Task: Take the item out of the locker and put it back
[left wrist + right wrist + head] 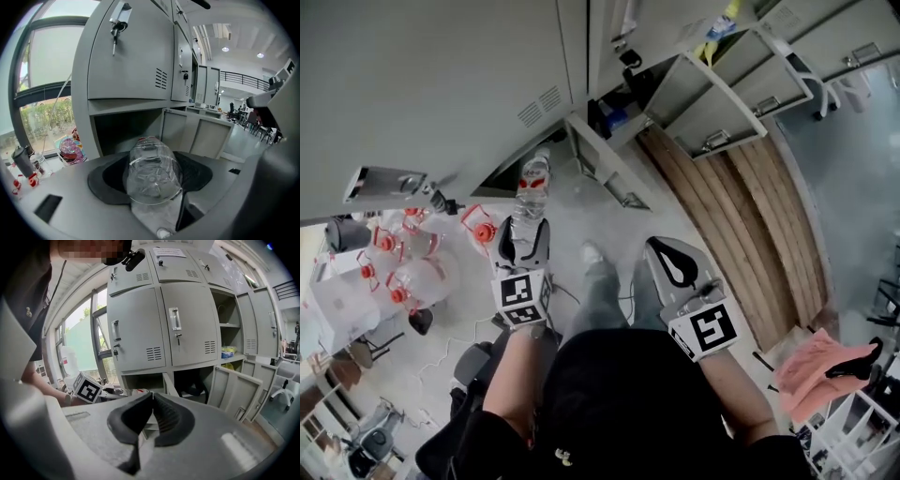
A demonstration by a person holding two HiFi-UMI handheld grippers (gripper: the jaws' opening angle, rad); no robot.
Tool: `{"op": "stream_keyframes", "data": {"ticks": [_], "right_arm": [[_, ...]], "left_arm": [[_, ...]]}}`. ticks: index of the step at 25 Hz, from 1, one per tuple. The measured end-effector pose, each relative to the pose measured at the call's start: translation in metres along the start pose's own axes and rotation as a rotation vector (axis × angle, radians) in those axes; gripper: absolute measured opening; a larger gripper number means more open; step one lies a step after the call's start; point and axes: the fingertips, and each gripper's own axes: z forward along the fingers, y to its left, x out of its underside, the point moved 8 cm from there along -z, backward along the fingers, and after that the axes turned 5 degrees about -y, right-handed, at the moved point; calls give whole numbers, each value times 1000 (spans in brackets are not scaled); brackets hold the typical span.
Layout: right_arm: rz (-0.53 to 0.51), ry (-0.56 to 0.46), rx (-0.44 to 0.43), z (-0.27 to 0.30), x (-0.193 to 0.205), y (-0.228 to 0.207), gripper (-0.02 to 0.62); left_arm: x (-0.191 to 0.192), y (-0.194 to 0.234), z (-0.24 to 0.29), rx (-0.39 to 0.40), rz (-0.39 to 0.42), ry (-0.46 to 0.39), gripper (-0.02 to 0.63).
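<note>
A clear plastic water bottle (532, 187) with a red label lies lengthways between the jaws of my left gripper (525, 236), which is shut on it. Its cap end points at the open bottom locker compartment (511, 171). In the left gripper view the bottle's base (152, 176) fills the space between the black pads (110, 178), and the dark open compartment (124, 133) lies straight ahead, close by. My right gripper (662, 247) hangs to the right of the left one, shut with nothing in it; its pads (136, 416) meet at the tips of the gripper (152, 395).
The open door (602, 167) of the bottom compartment sticks out just right of the bottle. Several clear jugs with red caps (394, 272) stand on the floor at left. More open locker doors (722, 103), a wooden slatted bench (741, 216) and a pink cloth (825, 375) lie to the right.
</note>
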Motion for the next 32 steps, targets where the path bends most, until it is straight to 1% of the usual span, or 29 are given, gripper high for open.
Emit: {"op": "stream_keyframes", "data": {"ticks": [4, 7, 10, 14, 17, 21, 26, 32], "right_arm": [[19, -3, 31, 13, 2, 0, 3], [41, 0, 51, 21, -1, 1, 3], [41, -18, 62, 27, -2, 1, 3], [62, 17, 71, 31, -3, 2, 3], [58, 17, 78, 30, -3, 2, 3], [72, 29, 90, 25, 2, 3, 3], [76, 55, 78, 22, 11, 7, 3], [102, 72, 47, 30, 16, 14, 3]], "left_arm": [[9, 14, 23, -16, 0, 10, 291], [14, 23, 40, -27, -26, 16, 291], [17, 29, 54, -40, -40, 16, 291], [19, 34, 71, -63, -38, 13, 293], [20, 37, 81, -78, -47, 10, 295], [21, 37, 96, -94, -34, 3, 299], [25, 34, 117, -107, -14, -14, 304], [31, 30, 141, -157, 11, -35, 310]]}}
